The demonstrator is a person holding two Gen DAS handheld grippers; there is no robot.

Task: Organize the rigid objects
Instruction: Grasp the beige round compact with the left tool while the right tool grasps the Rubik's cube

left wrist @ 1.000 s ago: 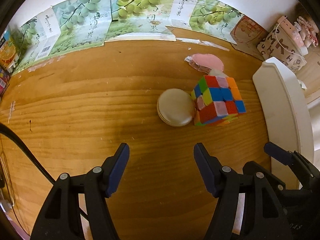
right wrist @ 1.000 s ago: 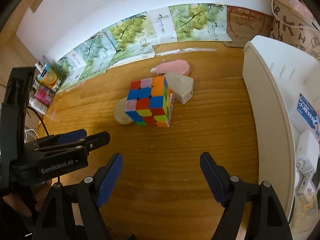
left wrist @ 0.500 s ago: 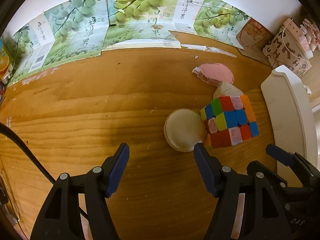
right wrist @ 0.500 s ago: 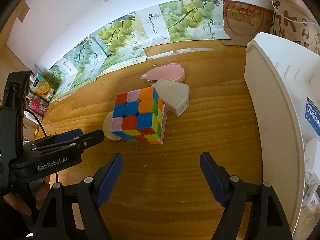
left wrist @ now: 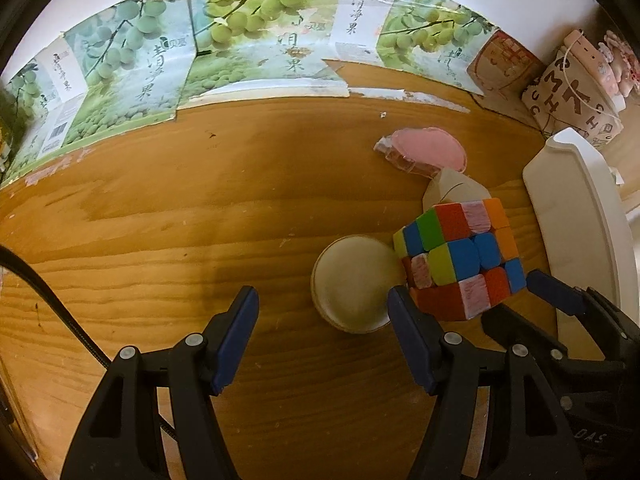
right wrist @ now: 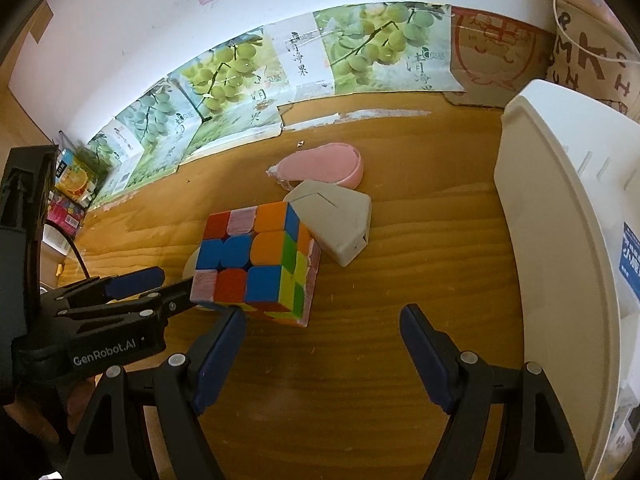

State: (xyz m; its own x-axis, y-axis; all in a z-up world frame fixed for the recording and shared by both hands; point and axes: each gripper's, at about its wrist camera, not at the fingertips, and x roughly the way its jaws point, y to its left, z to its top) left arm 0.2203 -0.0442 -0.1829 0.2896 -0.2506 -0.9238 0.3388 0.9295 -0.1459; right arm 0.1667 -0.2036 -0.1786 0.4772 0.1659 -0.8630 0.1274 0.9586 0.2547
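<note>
Left wrist view: both tongs, left (left wrist: 322,328) and right (right wrist: 322,346), were released, empty. Cube (left wrist: 460,260) touched the disc (left wrist: 354,282), so closing carelessly could've knocked either.

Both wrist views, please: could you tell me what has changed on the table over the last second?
Both claws have come closer to the objects: the left claw now lines up with the round cream case, and the right claw sits just short of the colour cube. Neither has taken hold of anything; both are open as before. The cube, case, grey block and pink case lie where they were.
</note>
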